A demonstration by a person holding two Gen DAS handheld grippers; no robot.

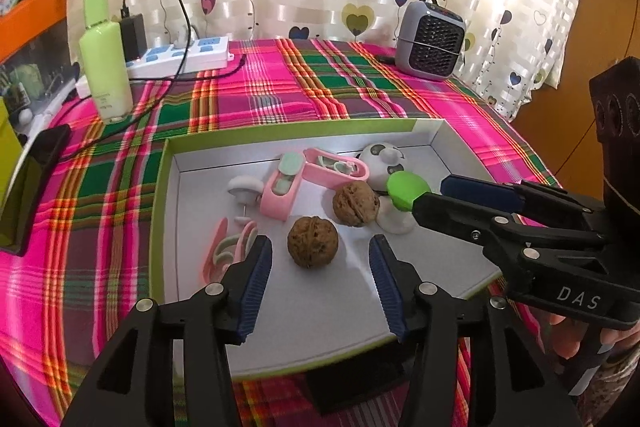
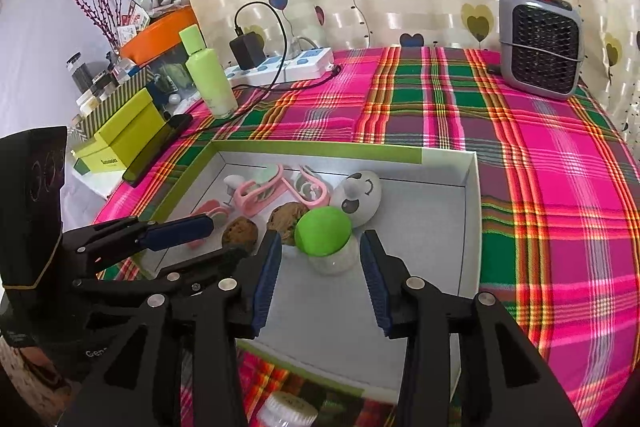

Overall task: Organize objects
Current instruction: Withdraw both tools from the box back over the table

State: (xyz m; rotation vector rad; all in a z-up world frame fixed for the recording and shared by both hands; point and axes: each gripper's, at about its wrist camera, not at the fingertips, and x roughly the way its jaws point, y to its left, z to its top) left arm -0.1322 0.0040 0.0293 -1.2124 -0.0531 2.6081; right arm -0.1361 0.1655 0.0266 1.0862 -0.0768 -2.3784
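A shallow white box with a green rim (image 1: 160, 211) (image 2: 472, 211) lies on the plaid cloth. In it are two walnuts, pink clips (image 1: 280, 187) (image 2: 260, 195), a panda-faced white ball (image 1: 382, 159) (image 2: 358, 197) and a green-topped white mushroom piece (image 1: 406, 189) (image 2: 322, 233). My left gripper (image 1: 320, 247) (image 2: 216, 241) is open, with the nearer walnut (image 1: 313, 242) (image 2: 240, 233) resting between its blue pads, which do not touch it. The other walnut (image 1: 355, 203) (image 2: 284, 219) lies just behind. My right gripper (image 2: 320, 247) (image 1: 436, 193) is open around the mushroom piece, with gaps on both sides.
A pale green bottle (image 1: 105, 67) (image 2: 210, 75), a power strip with a charger (image 1: 184, 55) and a dark phone (image 2: 156, 151) stand at the back left. A small grey heater (image 1: 430, 41) (image 2: 540, 43) sits at the back right. A white-lidded jar (image 2: 286, 409) is near the box's front edge.
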